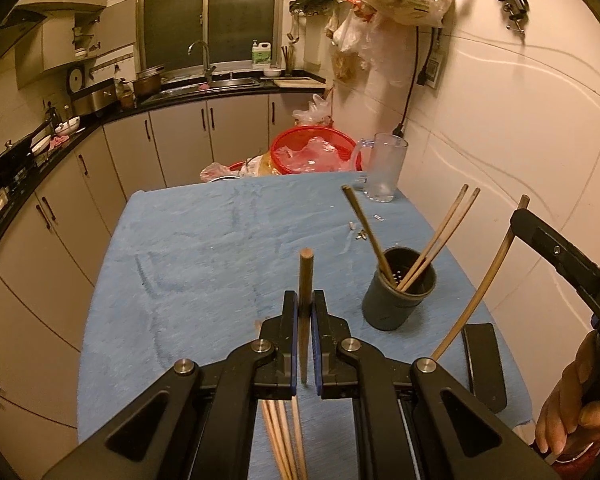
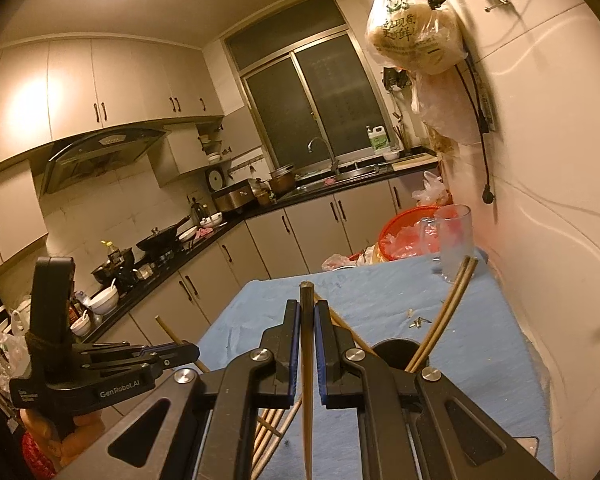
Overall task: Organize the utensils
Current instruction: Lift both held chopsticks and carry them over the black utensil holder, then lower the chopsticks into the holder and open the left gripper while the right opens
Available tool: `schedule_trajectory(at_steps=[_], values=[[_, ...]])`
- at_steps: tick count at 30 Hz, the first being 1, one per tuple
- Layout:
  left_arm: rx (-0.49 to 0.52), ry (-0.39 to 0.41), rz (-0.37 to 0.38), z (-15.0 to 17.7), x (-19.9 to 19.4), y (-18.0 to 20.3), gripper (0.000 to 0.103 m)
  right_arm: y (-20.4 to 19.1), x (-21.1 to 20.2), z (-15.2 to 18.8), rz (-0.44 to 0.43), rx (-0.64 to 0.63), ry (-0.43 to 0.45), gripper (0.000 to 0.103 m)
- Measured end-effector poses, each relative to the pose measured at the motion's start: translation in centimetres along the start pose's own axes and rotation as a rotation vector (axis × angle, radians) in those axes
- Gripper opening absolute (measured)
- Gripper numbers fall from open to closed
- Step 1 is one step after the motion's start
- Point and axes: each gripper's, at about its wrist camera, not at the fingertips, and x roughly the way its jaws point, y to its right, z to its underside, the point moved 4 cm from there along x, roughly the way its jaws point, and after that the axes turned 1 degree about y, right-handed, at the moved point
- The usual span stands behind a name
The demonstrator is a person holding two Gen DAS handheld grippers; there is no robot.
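Observation:
My left gripper point(image 1: 305, 300) is shut on a wooden chopstick point(image 1: 305, 276), held upright above the blue cloth. My right gripper point(image 2: 307, 312) is shut on another chopstick point(image 2: 307, 344), held above the dark grey holder cup point(image 2: 396, 354). In the left wrist view the cup point(image 1: 398, 288) stands right of my left gripper with three chopsticks point(image 1: 436, 240) leaning in it. The right gripper's chopstick point(image 1: 480, 280) shows beside the cup at the right. Several loose chopsticks point(image 1: 284, 436) lie on the cloth under my left gripper; they also show in the right wrist view point(image 2: 274, 428).
A blue cloth point(image 1: 204, 248) covers the table. A glass mug point(image 1: 384, 168) stands at the far right corner, small metal bits point(image 1: 360, 234) near it. A black flat object point(image 1: 484, 364) lies by the right edge. A red basin point(image 1: 312, 152) sits behind the table. The wall is close on the right.

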Motion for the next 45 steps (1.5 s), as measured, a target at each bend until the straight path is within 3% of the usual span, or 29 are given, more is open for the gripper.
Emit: schedule_trajectory(at_steps=[11,30,35,45], values=[[0.034,0.020,0.030,-2.0,-0.6,2.4,0.006,1.4,-0.9,-1.5,0.023,0.005,0.033,0.008],[0.080,0.169,0.122,-9.9,-3.8,7.9,0.007,4.0,-2.0,-9.8,0.099,0.006,0.186,0.008],[0.065,0.154,0.150,-10.9,-1.7,9.2,0.007,5.3,-0.3,-10.2,0.161,-0.013,0.193,0.008],[-0.009,0.037,0.175,-8.5,5.8,8.4,0.007,9.2,3.3,-7.2,0.155,0.059,0.093,0.008]])
